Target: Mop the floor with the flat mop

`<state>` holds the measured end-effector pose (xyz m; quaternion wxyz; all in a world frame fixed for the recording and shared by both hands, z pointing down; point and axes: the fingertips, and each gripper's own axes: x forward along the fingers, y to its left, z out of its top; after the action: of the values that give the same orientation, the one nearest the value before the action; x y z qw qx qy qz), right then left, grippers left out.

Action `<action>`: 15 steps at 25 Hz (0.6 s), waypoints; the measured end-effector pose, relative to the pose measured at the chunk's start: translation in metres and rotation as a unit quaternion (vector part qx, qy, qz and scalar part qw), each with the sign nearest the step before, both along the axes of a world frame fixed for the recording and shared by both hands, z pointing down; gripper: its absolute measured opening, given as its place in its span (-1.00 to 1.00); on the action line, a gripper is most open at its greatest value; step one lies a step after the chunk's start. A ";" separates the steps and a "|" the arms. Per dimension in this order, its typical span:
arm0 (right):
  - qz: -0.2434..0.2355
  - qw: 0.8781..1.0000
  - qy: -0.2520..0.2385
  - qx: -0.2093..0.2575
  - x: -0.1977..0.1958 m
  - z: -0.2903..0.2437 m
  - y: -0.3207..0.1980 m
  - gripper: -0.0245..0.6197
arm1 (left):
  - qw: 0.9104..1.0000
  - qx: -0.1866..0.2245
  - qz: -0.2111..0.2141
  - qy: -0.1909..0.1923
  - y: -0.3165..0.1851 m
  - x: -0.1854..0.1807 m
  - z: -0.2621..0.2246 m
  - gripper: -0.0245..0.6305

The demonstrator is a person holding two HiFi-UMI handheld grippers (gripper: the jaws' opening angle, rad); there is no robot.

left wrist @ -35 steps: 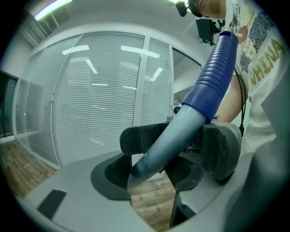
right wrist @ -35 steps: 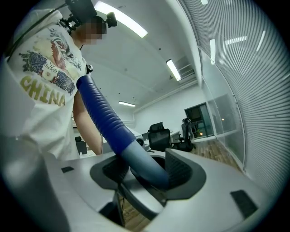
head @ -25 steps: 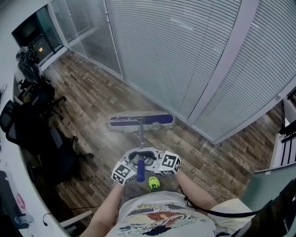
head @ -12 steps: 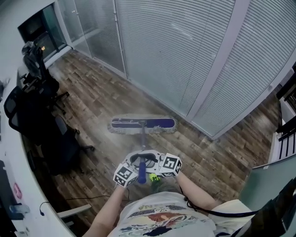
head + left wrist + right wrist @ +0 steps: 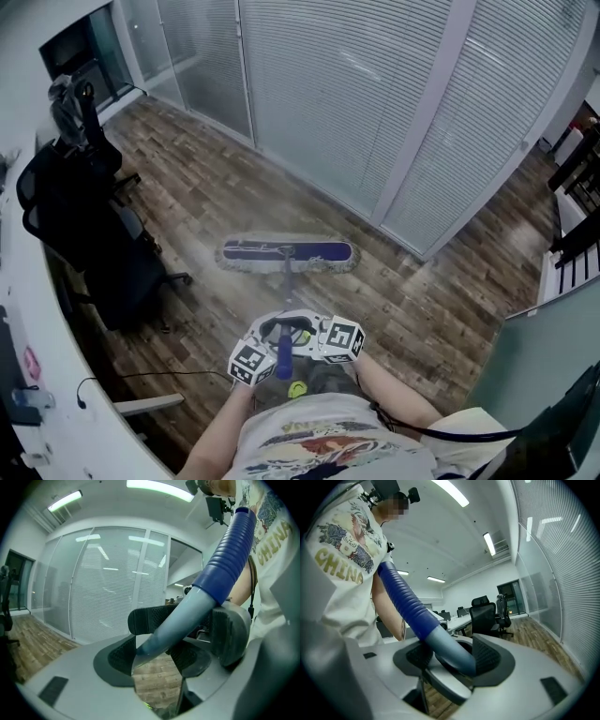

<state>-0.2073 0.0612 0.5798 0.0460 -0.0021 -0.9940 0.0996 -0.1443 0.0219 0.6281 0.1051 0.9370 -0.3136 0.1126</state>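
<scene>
1. The mop head [image 5: 287, 253] is lying flat on the wood floor [image 5: 422, 319], out on the far side of the person and just short of the glass wall [image 5: 356, 112] with its blinds. The handle [image 5: 286, 281] is running back toward the person.
2. The left gripper [image 5: 159, 639] is clamping its fingers [image 5: 150, 618] on the grey shaft just below the blue ribbed grip, with the pads pressing against it.
3. The right gripper [image 5: 452, 656] is gripping the handle from the other side, its fingers [image 5: 490, 656] closing on it at about the same height. In the head view the two grippers are sitting side by side.
4. The step in hand is, by the look of it, a mopping stroke, with the mop head working the strip of floor beside the glass wall.
5. The next move is probably calling for a push or a sideways sweep. Both grips need holding firm and the mop head flat, while steering clear of the black office chairs [image 5: 103, 244] on the left.
</scene>
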 end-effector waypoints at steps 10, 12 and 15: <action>-0.010 1.000 0.007 -0.001 -0.012 -0.005 0.137 -0.19 | 1.000 -0.007 0.000 -0.022 0.139 -0.015 0.006 -0.32; -0.008 1.000 0.006 -0.002 -0.004 -0.005 0.154 -0.19 | 1.000 -0.005 0.003 -0.024 0.156 -0.007 0.004 -0.32; -0.003 1.000 -0.001 -0.005 0.007 -0.006 0.186 -0.19 | 0.999 -0.003 0.007 -0.034 0.188 0.003 0.004 -0.32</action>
<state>-0.2008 0.2474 0.5742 0.0450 -0.0060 -0.9935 0.1045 -0.1412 0.2100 0.6316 0.0965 0.9345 -0.3102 0.1457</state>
